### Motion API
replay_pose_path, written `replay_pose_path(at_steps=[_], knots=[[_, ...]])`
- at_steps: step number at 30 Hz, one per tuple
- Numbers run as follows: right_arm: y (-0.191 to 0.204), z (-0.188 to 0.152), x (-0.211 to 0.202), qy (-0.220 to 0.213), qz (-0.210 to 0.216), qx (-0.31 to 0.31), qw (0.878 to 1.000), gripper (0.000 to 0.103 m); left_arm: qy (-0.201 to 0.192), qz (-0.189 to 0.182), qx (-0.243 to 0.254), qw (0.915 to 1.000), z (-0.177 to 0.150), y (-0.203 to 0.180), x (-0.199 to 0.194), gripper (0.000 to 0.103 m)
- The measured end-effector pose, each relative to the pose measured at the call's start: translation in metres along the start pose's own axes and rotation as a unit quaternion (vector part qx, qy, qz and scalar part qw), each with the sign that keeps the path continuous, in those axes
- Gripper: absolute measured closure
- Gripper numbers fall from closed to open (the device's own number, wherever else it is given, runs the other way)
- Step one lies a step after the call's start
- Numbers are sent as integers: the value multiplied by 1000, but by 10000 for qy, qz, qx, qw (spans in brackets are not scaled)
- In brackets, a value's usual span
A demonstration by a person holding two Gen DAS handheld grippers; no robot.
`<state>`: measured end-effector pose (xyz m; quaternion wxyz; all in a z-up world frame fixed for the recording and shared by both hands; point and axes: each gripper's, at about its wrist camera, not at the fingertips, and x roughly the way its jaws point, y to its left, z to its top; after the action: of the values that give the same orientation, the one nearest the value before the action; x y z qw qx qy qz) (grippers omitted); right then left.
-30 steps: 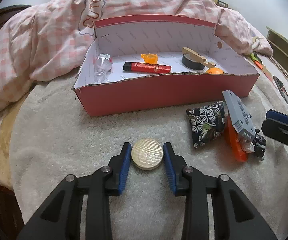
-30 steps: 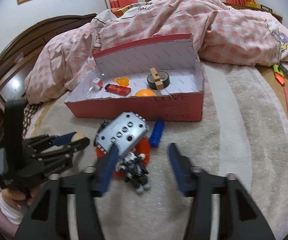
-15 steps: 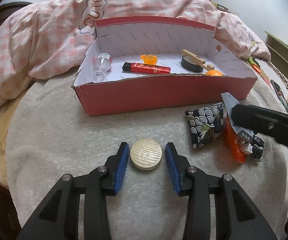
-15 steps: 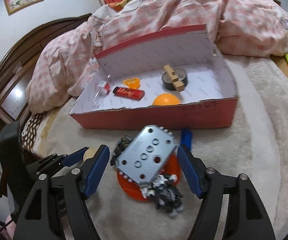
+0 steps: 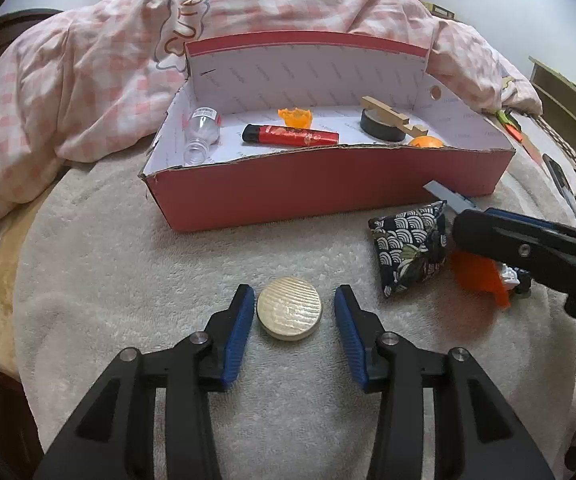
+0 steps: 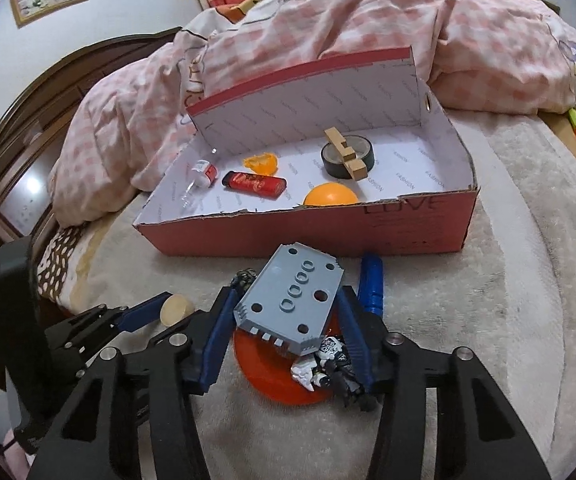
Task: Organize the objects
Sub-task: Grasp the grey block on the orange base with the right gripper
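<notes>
Lettering "LOVE" marks red box; inner walls read "FASHION".

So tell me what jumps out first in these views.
The red box open on the bed, holding a red lighter, tape roll and orange ball. In front, the right gripper straddles a grey studded plate; the left gripper brackets a round gold tin.

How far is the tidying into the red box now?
Done: lighter, tape roll and orange ball lie in the red box. In hand: right gripper has been closing around the grey plate. Left: round tin between the opening left gripper, patterned pouch, blue cylinder.
</notes>
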<state>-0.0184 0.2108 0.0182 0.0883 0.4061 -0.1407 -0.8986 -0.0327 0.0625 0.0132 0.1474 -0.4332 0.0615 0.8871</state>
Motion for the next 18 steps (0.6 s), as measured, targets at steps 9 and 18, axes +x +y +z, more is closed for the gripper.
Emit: replay_pose_path(at_steps=[9,18], knots=[[-5,-2,-12,-185,85,4,9998,56,27,-13,-32,10000,1,0,1,59],[-11,-5,-13,-196,153,81,9997,56,-40,-93,-239,9997,2,5,-3,72]])
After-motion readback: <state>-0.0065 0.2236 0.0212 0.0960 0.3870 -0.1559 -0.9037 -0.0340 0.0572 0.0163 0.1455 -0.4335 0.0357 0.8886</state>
